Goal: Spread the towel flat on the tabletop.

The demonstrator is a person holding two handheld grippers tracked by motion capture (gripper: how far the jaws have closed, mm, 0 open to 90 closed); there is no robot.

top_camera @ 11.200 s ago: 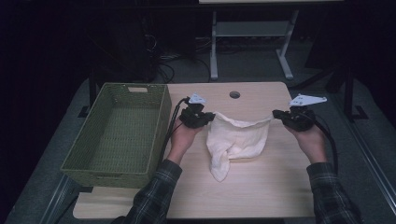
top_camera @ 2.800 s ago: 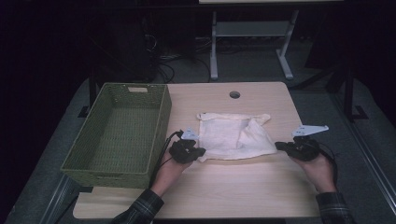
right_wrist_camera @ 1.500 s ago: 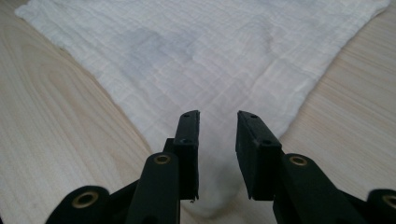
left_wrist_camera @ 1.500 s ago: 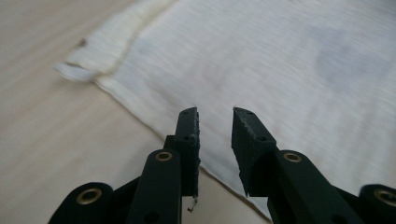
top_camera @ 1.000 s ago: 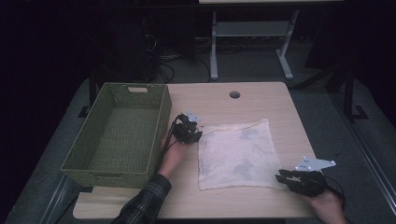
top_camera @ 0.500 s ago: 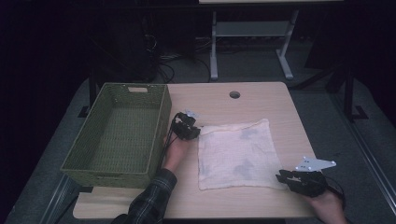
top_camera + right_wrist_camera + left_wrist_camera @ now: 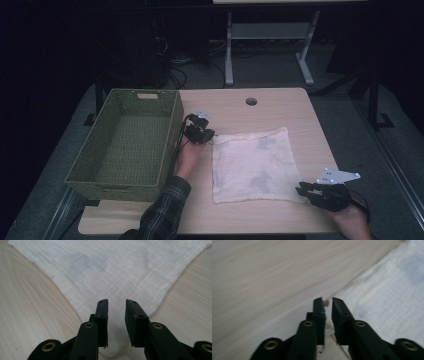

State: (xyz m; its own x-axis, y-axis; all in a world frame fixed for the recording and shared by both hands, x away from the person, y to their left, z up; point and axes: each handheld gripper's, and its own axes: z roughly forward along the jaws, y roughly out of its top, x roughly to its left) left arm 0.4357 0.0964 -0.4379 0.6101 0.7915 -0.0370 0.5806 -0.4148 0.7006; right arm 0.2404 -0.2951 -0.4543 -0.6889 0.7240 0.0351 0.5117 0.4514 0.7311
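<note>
A white cloth with faint grey stains lies spread flat on the wooden table. My left gripper rests at its far left corner. In the left gripper view that corner reaches into the narrow gap of the left gripper, whose jaws have just been opening a little and do not pinch it. My right gripper sits at the near right corner. In the right gripper view the right gripper stands open, its jaws clearly apart over the cloth corner.
A green woven basket stands empty along the table's left side, right beside my left hand. A round cable hole is in the far part of the tabletop. Dark floor, cables and a white stand lie beyond the table.
The cloth, first bunched up and held between both grippers, has been spread out and now lies flat. Over the last second both hands have hardly moved.
</note>
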